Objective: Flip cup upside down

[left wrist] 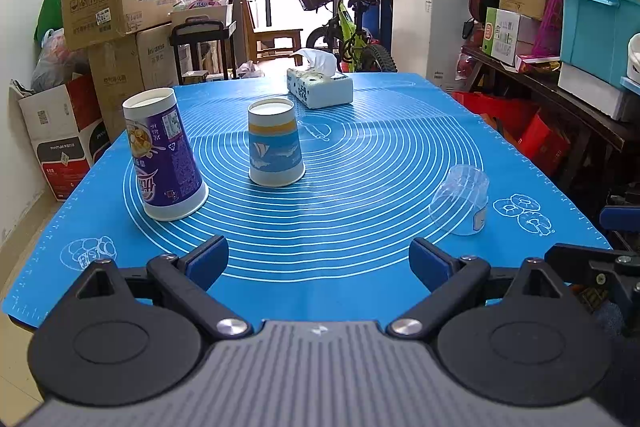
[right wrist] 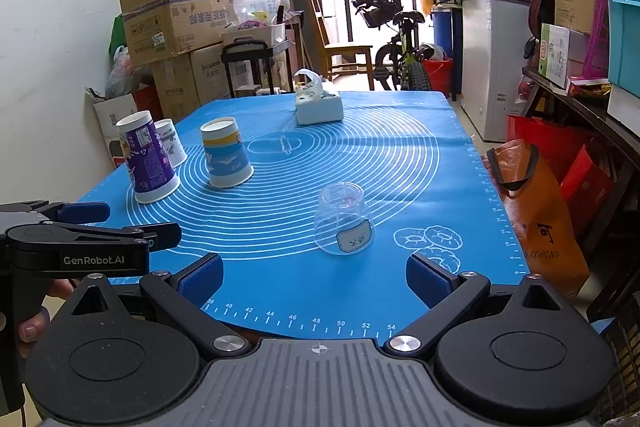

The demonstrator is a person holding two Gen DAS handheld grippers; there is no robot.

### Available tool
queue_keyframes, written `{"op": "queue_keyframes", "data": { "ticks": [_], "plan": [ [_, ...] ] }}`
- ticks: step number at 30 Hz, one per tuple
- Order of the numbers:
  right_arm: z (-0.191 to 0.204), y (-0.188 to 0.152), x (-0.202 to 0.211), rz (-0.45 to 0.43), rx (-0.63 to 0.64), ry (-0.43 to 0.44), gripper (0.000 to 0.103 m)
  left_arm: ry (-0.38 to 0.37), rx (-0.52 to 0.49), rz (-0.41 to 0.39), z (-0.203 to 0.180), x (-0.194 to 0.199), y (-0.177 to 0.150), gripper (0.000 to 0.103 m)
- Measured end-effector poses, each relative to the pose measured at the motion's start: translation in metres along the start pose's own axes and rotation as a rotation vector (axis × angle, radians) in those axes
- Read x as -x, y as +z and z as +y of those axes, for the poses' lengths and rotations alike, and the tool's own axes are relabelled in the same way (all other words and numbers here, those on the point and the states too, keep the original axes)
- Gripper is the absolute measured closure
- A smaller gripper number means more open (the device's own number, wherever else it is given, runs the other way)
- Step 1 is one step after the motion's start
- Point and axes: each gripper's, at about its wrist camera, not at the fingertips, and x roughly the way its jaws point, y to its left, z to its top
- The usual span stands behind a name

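Note:
Several cups stand upside down on the blue mat (left wrist: 360,147). A tall purple paper cup (left wrist: 166,155) (right wrist: 150,161) is at the left. A blue and white paper cup (left wrist: 275,143) (right wrist: 226,153) is near the middle. A clear plastic cup (left wrist: 462,201) (right wrist: 344,219) is at the right. A small white cup (right wrist: 171,142) stands behind the purple one. My left gripper (left wrist: 318,263) is open and empty at the near edge; it also shows in the right wrist view (right wrist: 120,223). My right gripper (right wrist: 316,279) is open and empty, just short of the clear cup.
A tissue box (left wrist: 320,87) (right wrist: 319,105) sits at the mat's far end. Cardboard boxes (left wrist: 116,7) are stacked at the left. A bicycle (left wrist: 348,27) and white cabinet (left wrist: 432,23) stand behind. A shelf with bins (left wrist: 592,35) and an orange bag (right wrist: 536,219) are at the right.

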Motion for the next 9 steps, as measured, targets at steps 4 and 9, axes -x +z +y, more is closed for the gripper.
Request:
{"op": "queue_keyframes", "data": {
  "ticks": [4,9],
  "plan": [
    [0.0022,-0.0013,-0.0020,0.002,-0.001,0.000,0.005,0.000,0.000,0.000,0.0000,0.0000,-0.0001,0.007],
    [0.0019,-0.0015,-0.0028,0.003,-0.004,0.002,0.005,0.004,0.000,-0.006,0.0006,0.0006,0.0001,0.000]
  ]
}}
